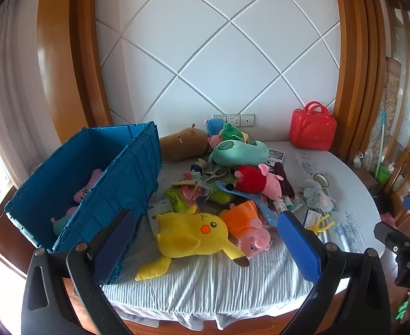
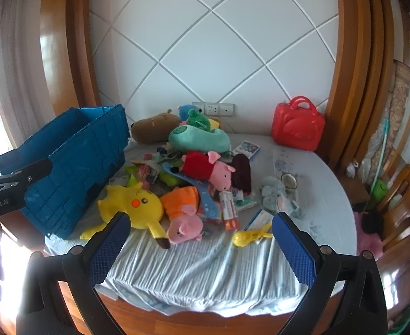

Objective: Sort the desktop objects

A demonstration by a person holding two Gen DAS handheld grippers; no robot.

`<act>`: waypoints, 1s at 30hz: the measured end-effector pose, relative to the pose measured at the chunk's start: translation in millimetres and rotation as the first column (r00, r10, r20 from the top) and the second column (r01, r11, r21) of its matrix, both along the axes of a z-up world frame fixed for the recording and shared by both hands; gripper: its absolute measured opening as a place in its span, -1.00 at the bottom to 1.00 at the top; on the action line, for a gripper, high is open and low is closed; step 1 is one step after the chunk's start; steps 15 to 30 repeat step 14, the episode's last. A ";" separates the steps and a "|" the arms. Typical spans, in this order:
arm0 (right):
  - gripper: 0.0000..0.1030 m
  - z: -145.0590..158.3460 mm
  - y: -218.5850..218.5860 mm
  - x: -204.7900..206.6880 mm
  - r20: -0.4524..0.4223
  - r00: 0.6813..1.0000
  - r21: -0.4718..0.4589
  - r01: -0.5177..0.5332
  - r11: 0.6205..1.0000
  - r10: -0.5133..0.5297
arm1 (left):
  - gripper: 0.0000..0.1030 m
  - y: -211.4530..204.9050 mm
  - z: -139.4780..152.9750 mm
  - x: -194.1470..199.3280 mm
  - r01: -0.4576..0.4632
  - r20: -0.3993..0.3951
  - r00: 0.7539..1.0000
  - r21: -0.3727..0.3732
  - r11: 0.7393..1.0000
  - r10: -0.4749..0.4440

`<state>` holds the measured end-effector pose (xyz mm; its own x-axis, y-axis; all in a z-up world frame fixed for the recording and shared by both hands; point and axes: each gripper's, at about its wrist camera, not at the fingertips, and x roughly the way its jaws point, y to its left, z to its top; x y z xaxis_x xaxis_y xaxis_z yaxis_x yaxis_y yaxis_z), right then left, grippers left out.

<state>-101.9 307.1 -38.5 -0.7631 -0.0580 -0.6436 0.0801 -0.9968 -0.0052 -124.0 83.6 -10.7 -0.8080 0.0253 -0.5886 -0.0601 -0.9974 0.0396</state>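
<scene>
1. Left gripper (image 1: pixel 205 248) and right gripper (image 2: pixel 202 247) both gape, holding nothing, back from the table edge for a full view;
2. Toys (image 1: pixel 233 184) heaped beside the crate (image 1: pixel 138 173), within easy reach; one plush (image 1: pixel 86 189) lies inside.

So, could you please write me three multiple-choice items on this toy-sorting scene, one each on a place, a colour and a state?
1. Where does the red case stand?
A. Inside the bin
B. At the back of the table by the wall
C. On the floor

2. What colour is the storage bin?
A. Blue
B. Green
C. White

3. How do both sets of jaws stand?
A. Shut on toys
B. One open, one shut
C. Open and holding nothing

Answers:
1 B: it sits on the tablecloth against the white wall.
2 A: its walls are blue in both views.
3 C: the left gripper and right gripper each show wide-spread pads with nothing between them.
</scene>
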 end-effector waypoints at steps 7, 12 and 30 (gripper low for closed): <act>0.99 3.3 13.8 9.4 -0.008 1.000 -0.007 -0.012 1.000 0.012 | 1.00 15.9 2.3 10.6 -0.035 0.004 0.999 -0.004 0.999 0.035; 0.99 2.5 23.1 11.3 -0.003 1.000 -0.011 -0.014 1.000 0.014 | 1.00 25.2 6.7 17.3 -0.047 -0.021 0.999 -0.009 0.999 0.047; 0.99 2.7 26.0 12.5 -0.004 1.000 -0.013 -0.014 1.000 0.014 | 1.00 28.8 9.5 19.1 -0.045 -0.029 0.999 -0.011 0.999 0.045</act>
